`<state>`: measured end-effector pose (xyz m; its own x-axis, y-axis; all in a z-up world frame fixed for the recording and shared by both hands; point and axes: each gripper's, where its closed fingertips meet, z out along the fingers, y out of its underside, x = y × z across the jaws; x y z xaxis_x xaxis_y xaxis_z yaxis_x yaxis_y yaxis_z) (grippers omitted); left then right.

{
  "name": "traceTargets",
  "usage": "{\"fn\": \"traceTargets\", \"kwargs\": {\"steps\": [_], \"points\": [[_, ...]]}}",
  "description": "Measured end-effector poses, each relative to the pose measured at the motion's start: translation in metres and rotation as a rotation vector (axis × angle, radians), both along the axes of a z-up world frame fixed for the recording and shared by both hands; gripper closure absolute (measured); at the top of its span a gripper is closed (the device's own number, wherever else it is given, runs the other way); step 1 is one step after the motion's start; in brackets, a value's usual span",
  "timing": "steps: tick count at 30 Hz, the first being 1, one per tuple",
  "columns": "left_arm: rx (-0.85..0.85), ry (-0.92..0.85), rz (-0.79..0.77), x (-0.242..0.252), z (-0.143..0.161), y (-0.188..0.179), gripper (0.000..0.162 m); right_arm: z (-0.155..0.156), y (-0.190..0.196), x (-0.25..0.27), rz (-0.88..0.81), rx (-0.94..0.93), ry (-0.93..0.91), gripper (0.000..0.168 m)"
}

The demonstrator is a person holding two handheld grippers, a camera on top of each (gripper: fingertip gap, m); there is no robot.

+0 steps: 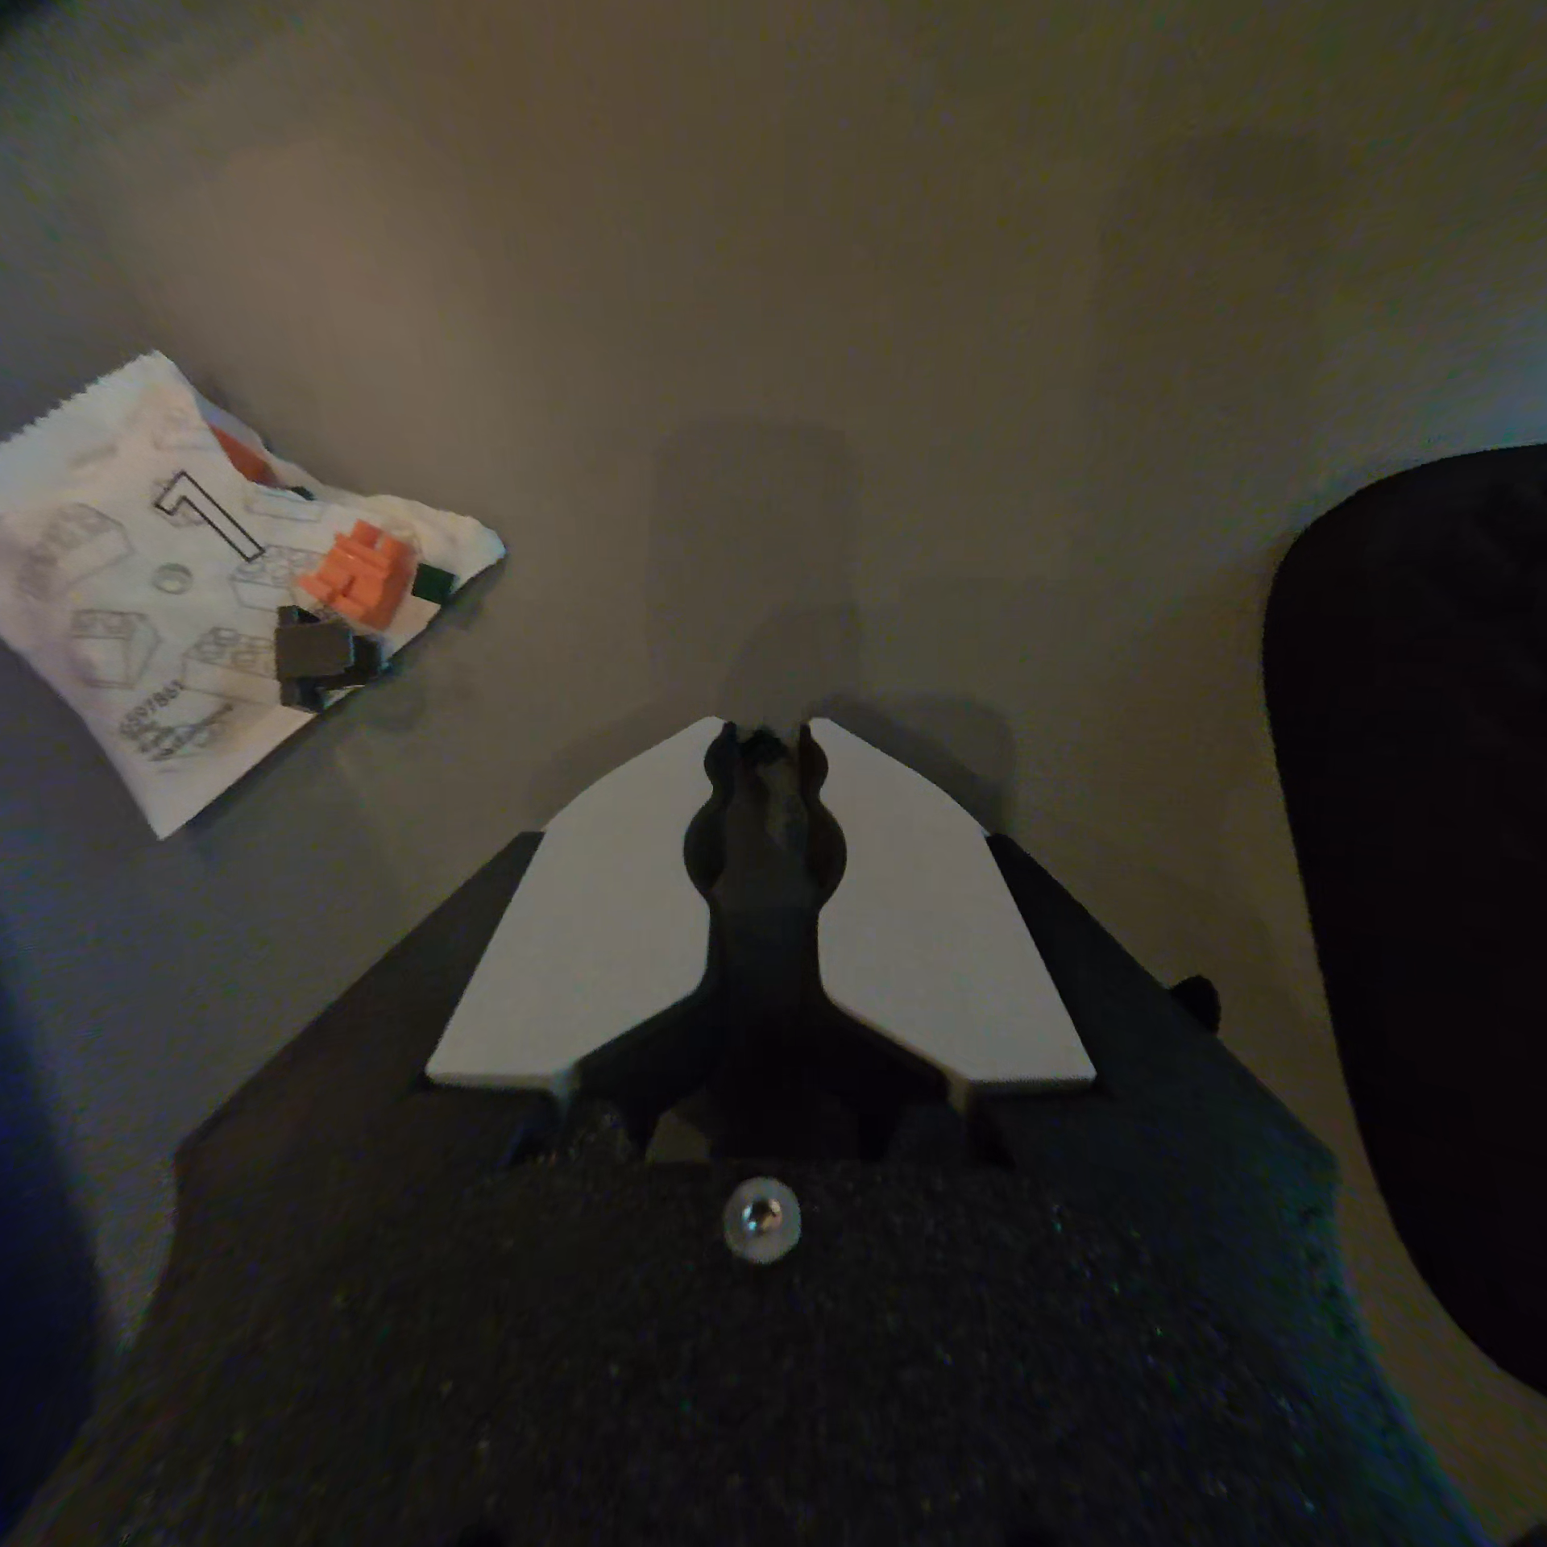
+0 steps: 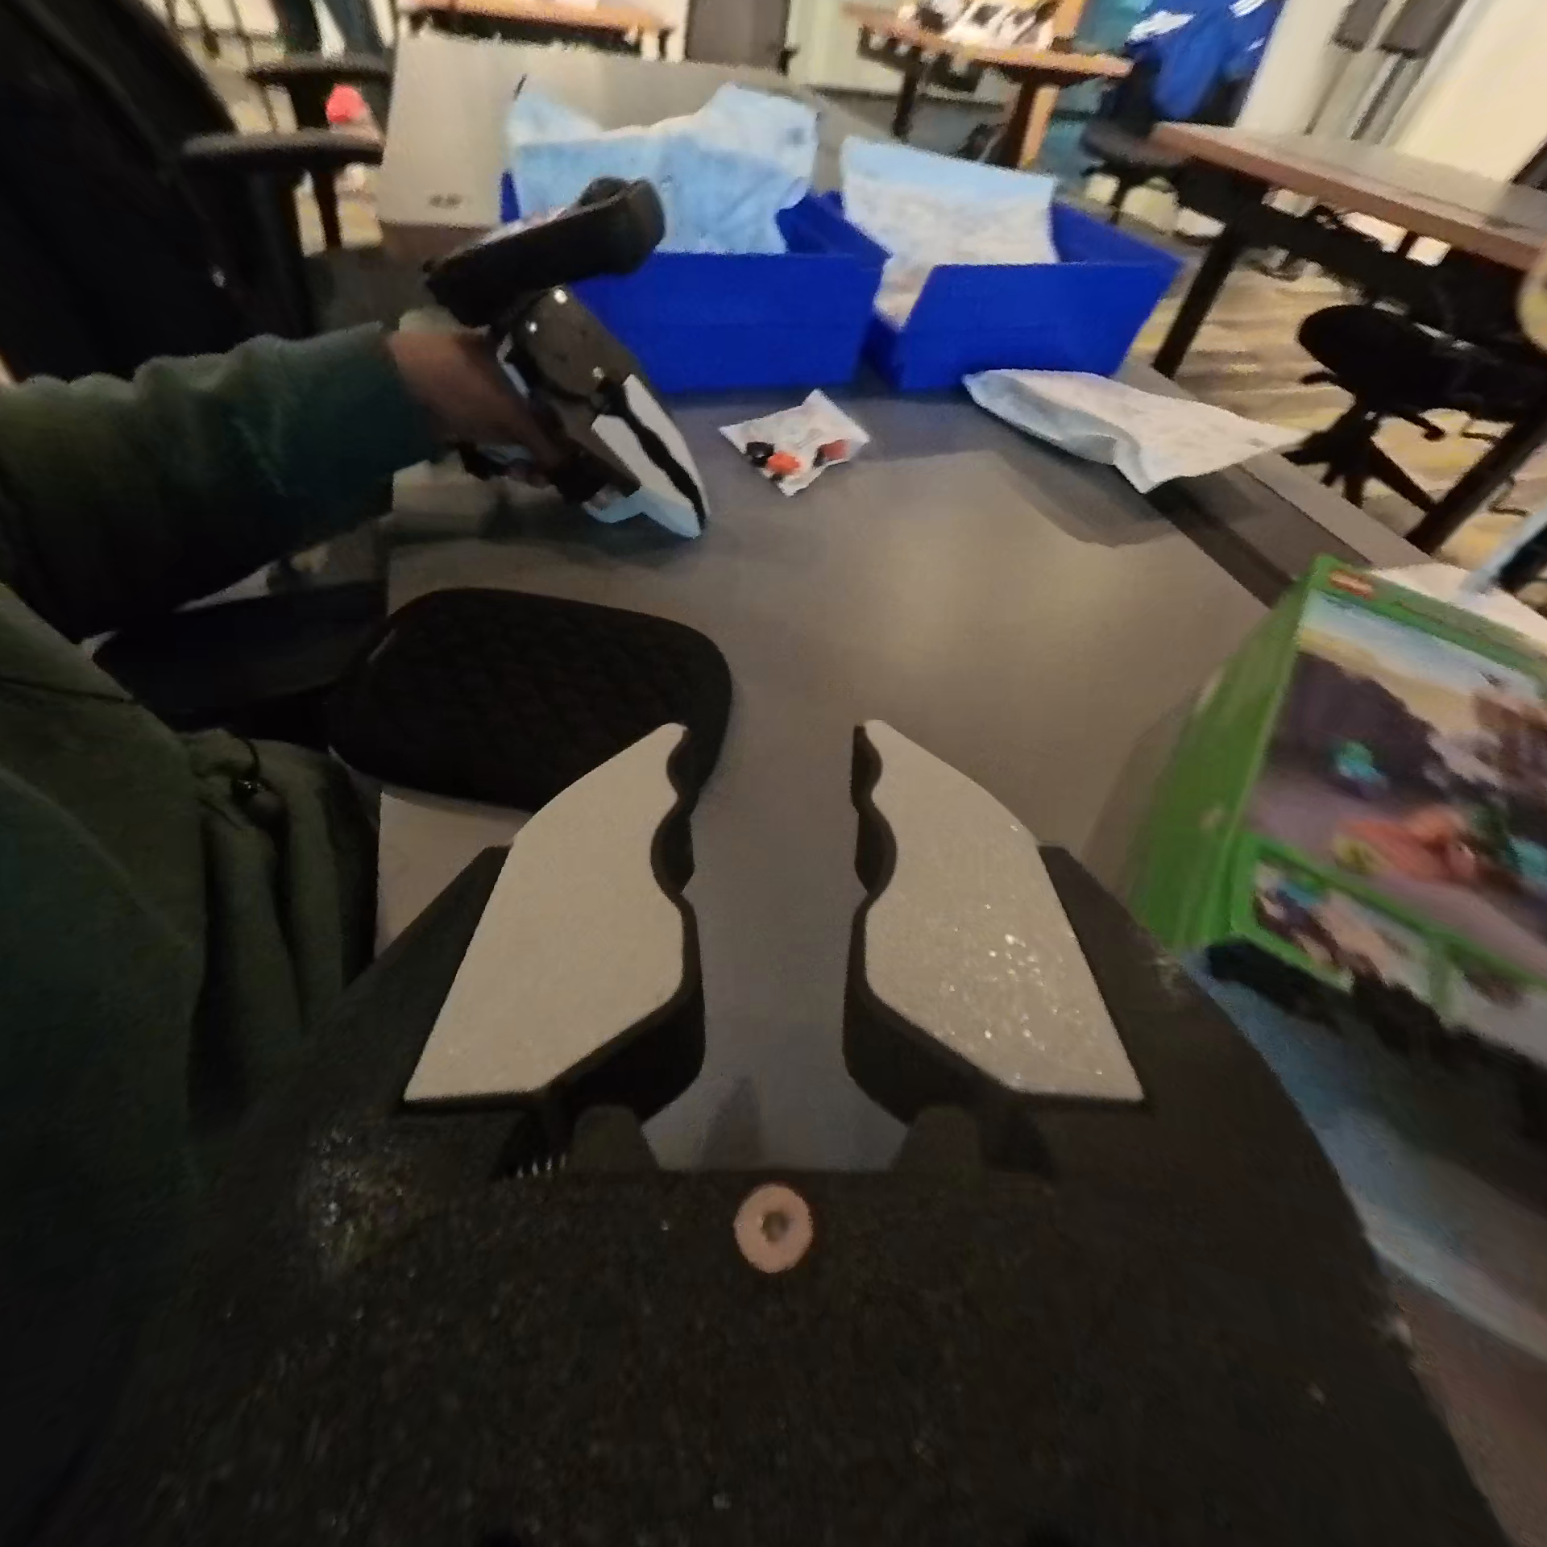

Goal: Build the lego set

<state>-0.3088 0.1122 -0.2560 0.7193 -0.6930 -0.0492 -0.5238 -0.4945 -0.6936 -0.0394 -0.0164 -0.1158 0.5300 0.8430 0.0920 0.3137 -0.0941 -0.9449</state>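
On the left of the grey table [image 2: 963, 603], a person's sleeve [image 2: 192, 444] is reaching out with the left gripper [image 1: 766, 737], tips pointing down at the matte tabletop. Its white, curved jaws are drawn nearly together around something tiny and dark [image 1: 760, 743]; it is too small and dim for me to say whether it is a brick, or whether it is truly being pinched.

Just right of that gripper in the right wrist view, the small white paper bag [image 2: 794, 439] is lying torn open. It is crinkled, saw-toothed along one edge, and printed with outline drawings. Orange ridged bricks [image 1: 362, 576] and dark grey pieces [image 1: 314, 653] are spilling across it, a few of them clipped together.

By my reckoning the build is barely starting: the bag is open, most pieces are sitting on it, and no real model is showing.

Behind, two blue plastic bins [image 2: 737, 318] are holding pale, crumpled bags. Nearer, a black rounded pad [image 2: 536, 695] with a woven look is lying at the table edge.

Further right, the right gripper [image 2: 770, 745] is hovering above the table, jaws apart and holding nothing, their grey faces looking grainy.

At the far right, the glossy green cardboard box [image 2: 1339, 804] is standing on the table.
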Motion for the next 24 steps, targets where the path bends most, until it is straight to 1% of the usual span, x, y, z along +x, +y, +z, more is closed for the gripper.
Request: {"fn": "traceTargets", "kwargs": {"steps": [2,4,8,12,19,22,24], "points": [[-0.014,0.004,-0.001,0.001,-0.001,-0.002,0.152,0.000,0.000,0.007,-0.018,0.002,0.015,0.133],[-0.018,0.025,0.012,0.000,-0.001,-0.001,0.162,0.000,0.000,0.012,-0.031,0.006,0.026,0.133],[-0.031,0.030,0.019,0.000,-0.001,-0.001,0.162,0.001,0.001,0.018,-0.041,0.005,0.041,0.134],[0.000,0.082,0.023,-0.004,0.000,0.002,0.162,-0.001,0.002,0.021,-0.047,0.001,0.035,0.134],[0.040,0.060,0.079,-0.027,0.024,0.022,0.162,-0.004,0.001,0.023,-0.051,-0.006,0.035,0.134],[0.021,0.056,0.077,-0.034,0.026,0.028,0.162,-0.007,0.002,0.023,-0.052,-0.015,0.033,0.133],[-0.026,0.045,0.032,-0.029,0.022,0.023,0.162,-0.008,0.001,0.023,-0.053,-0.018,0.031,0.133]]}}
